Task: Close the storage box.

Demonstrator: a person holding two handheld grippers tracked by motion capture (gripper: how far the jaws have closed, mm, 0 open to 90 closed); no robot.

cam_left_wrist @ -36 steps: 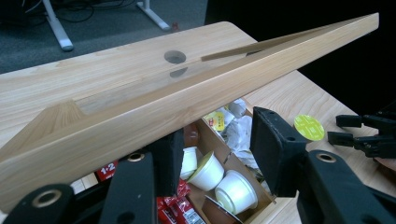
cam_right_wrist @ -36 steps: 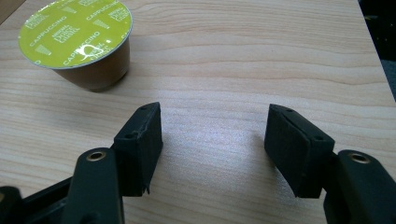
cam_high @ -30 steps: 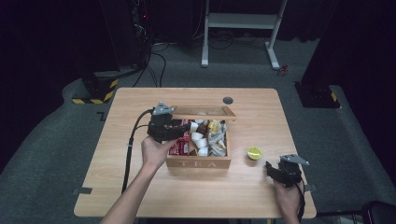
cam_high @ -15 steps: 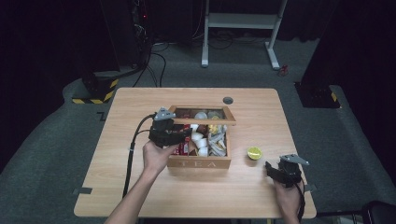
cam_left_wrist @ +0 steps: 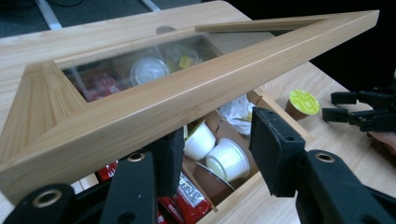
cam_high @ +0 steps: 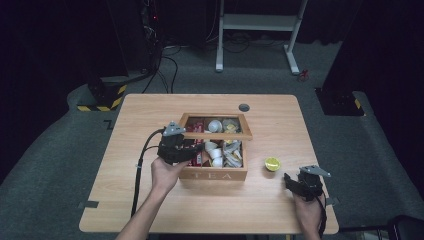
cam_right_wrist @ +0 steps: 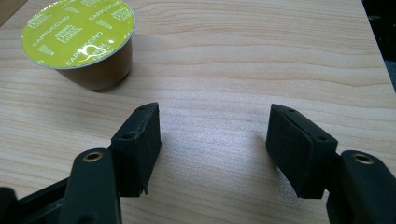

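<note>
A wooden box marked TEA (cam_high: 214, 175) (cam_left_wrist: 236, 198) stands mid-table with its glass-windowed lid (cam_high: 215, 136) (cam_left_wrist: 187, 88) partly raised. My left gripper (cam_high: 197, 147) (cam_left_wrist: 217, 140) is at the box's front left corner, open, and the lid's front rail lies across the top of its left jaw. White capsules (cam_left_wrist: 226, 158) and red packets (cam_left_wrist: 187, 200) lie in the box beneath. A capsule with a yellow-green foil top (cam_high: 272, 163) (cam_right_wrist: 79, 42) (cam_left_wrist: 302, 102) stands on the table right of the box. My right gripper (cam_high: 287, 179) (cam_right_wrist: 212, 121) hovers open just short of it, nothing between its pads.
A small black round cap (cam_high: 244, 107) sits in the table behind the box. The left gripper's cable (cam_high: 140, 175) runs off the front edge. The right hand is close to the table's front right corner (cam_high: 332, 227).
The lid's front edge has come lower over the box. My left gripper has shifted slightly toward the table's near side with it. The right gripper has stayed put.
</note>
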